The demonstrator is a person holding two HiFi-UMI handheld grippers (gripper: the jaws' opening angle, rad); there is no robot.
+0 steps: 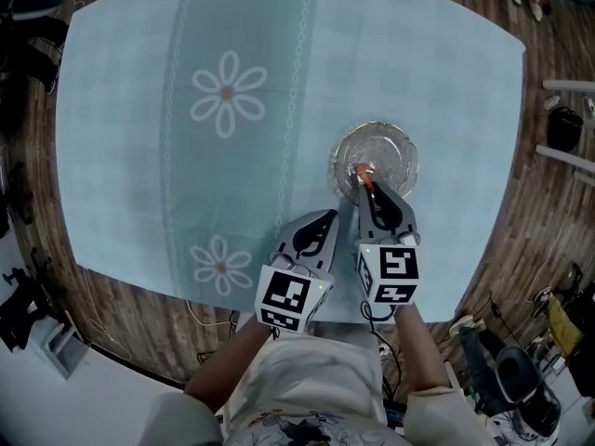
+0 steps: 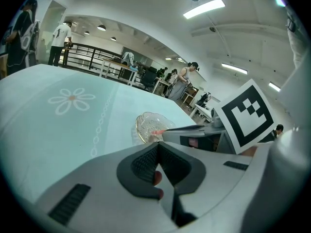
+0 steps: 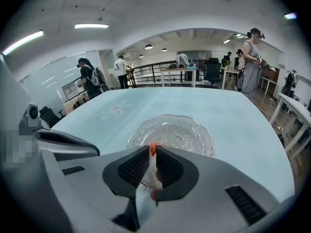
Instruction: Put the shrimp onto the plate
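Since one gripper is enough to carry so small a thing, we hold our left gripper point(image 2: 158, 152) idle. Its jaws are pressed together with nothing between them. It hangs low over the table point(image 1: 139, 175), close to our body, just beside the right one and a little behind it. The plate point(image 2: 146, 123) lies ahead of this gripper and off to its right, beyond its tips. We judge that holding it back like this leaves the way free for the working side.

To the right, our right gripper point(image 1: 366, 182) does the job. Its jaws are closed down to a narrow slit and pinch the shrimp point(image 3: 153, 149), a small orange-red piece that shows only at the very tips of the jaws. We grip it by the tips, we think, so that it can drop free as soon as the jaws part. The clear glass plate lies straight ahead of these jaws and below them. The tips stand over its near rim, so the shrimp is above the near part of the plate, held in the grip and not yet lying loose on the glass. We cannot tell whether it already touches the glass. Judging from this, what remains is to part the jaws over the plate.
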